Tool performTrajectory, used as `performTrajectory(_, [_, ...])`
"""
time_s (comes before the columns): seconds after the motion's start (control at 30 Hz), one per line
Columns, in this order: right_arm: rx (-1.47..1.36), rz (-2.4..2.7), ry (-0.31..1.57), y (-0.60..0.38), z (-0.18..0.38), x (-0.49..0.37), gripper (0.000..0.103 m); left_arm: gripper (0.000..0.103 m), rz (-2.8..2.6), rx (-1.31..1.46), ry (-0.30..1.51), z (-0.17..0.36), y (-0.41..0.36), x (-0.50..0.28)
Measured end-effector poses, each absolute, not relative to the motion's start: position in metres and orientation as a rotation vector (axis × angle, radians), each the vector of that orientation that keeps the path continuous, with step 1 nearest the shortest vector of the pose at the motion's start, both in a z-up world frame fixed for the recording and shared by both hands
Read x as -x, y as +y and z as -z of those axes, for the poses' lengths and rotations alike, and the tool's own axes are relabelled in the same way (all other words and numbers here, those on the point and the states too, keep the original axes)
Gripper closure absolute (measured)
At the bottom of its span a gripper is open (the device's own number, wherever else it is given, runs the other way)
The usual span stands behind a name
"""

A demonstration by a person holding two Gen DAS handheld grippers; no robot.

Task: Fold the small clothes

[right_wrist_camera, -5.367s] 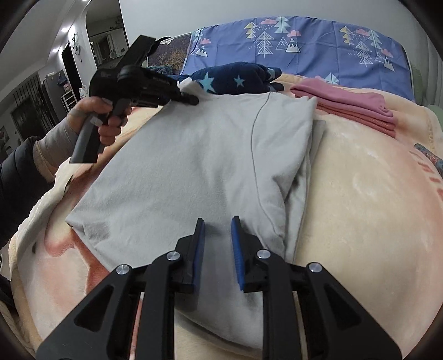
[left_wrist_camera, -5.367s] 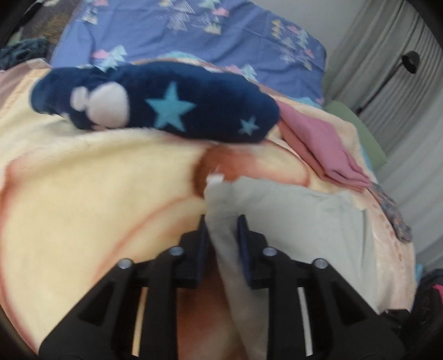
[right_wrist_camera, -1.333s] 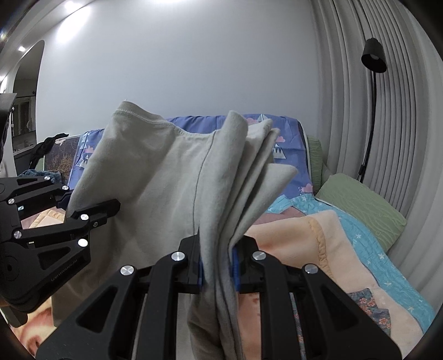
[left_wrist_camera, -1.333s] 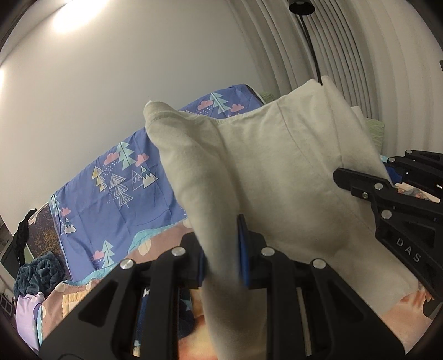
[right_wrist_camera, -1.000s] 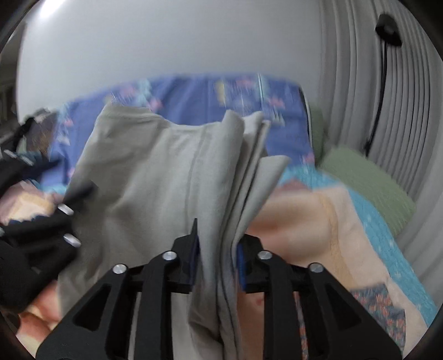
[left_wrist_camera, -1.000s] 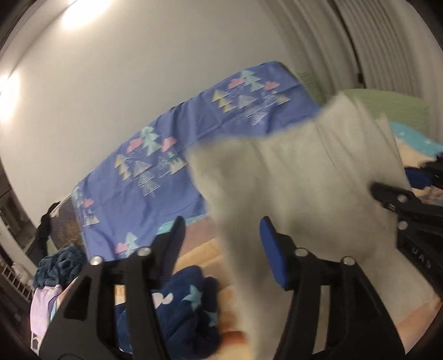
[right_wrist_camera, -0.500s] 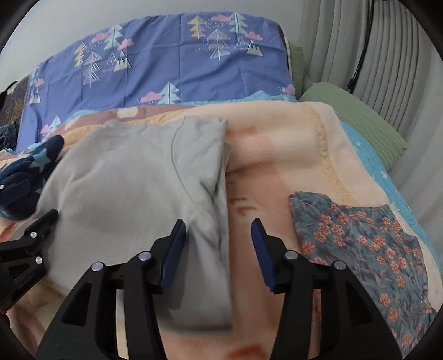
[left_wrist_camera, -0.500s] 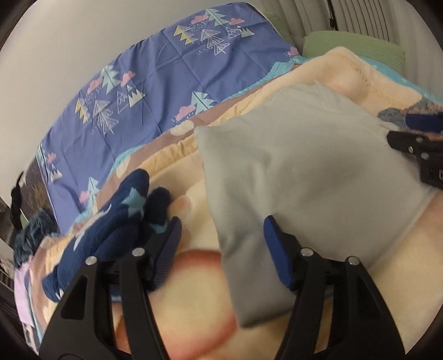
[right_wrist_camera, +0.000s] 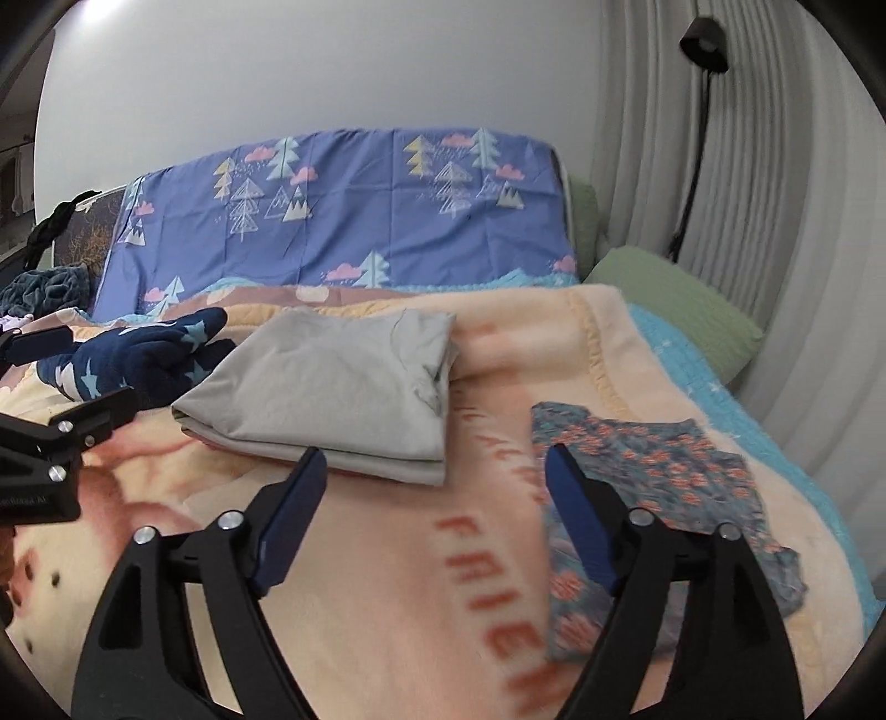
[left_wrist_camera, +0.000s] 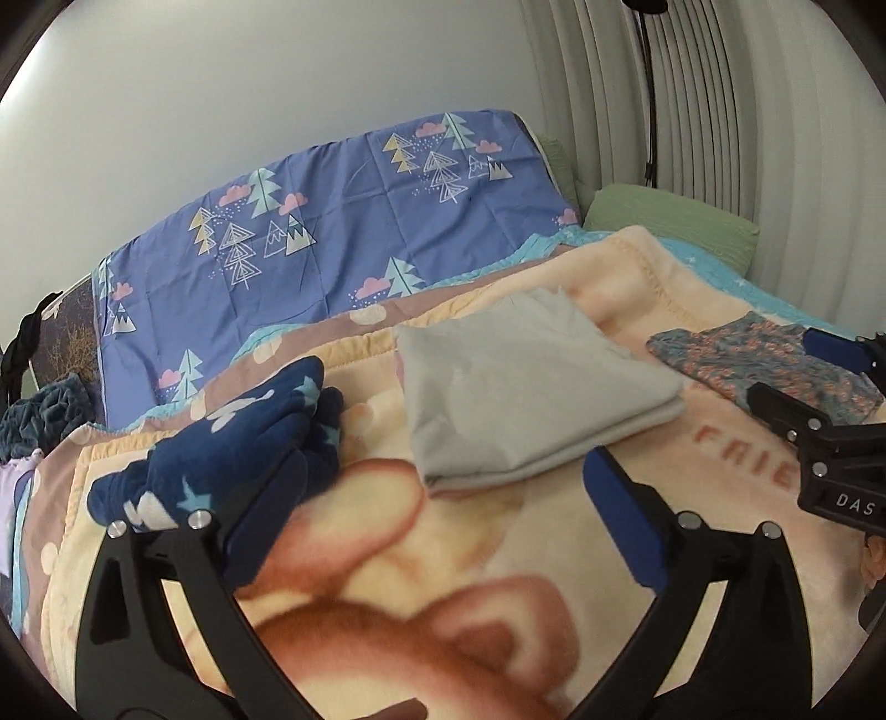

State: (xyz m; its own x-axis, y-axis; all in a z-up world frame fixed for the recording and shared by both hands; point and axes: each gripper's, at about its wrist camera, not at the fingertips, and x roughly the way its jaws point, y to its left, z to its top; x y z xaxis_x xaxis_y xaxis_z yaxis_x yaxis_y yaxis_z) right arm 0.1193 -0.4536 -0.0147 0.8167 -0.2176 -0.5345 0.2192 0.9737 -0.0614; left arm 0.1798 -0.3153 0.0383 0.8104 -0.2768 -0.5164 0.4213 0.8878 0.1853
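Left hand-held gripper [left_wrist_camera: 440,487] is spread wide, nothing between its fingers, held above the peach fleece blanket [left_wrist_camera: 387,554] on the bed. Right hand-held gripper [right_wrist_camera: 434,476] is also spread wide and carrying nothing.

The folded grey garment [left_wrist_camera: 526,387] lies flat on the blanket just ahead of the left hand-held gripper, slightly toward its right finger; neither finger touches it. In the right wrist view the same grey garment [right_wrist_camera: 338,393] sits ahead of the right hand-held gripper and toward its left finger, its layered edge facing the camera. It looks like a t-shirt, but the fold hides most of the shape.

A navy star-print fleece item [left_wrist_camera: 232,443] lies bunched ahead-left of the left hand-held gripper, close beside the grey garment but apart from it. A floral-print garment [right_wrist_camera: 653,487] lies spread out unfolded ahead-right of the right hand-held gripper, partly behind its right finger.

Farther ahead: purple tree-print bedding [right_wrist_camera: 343,216] against the wall, a green pillow [right_wrist_camera: 675,304] to the right, pleated curtains [right_wrist_camera: 775,221] and a black floor lamp [right_wrist_camera: 700,39].
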Motion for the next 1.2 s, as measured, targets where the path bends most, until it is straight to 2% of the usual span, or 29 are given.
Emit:
performTrajectory(0.2, [-0.011, 0.252, 0.534, -0.445, -0.001, -0.064, 0.011, 0.002, 0.368, -0.289, 0.439, -0.054, -0.301, -0.129])
performTrajectory(0.67, [-0.121, 0.23, 0.423, -0.408, -0.036, 0.047, 0.002, 0.002, 0.288, -0.249, 0.319, -0.086, -0.258, -0.017])
performTrajectory(1.2, [-0.111, 0.267, 0.464, -0.392, -0.034, 0.092, 0.002, 0.002, 0.306, -0.223, 0.444, -0.07, -0.251, 0.027])
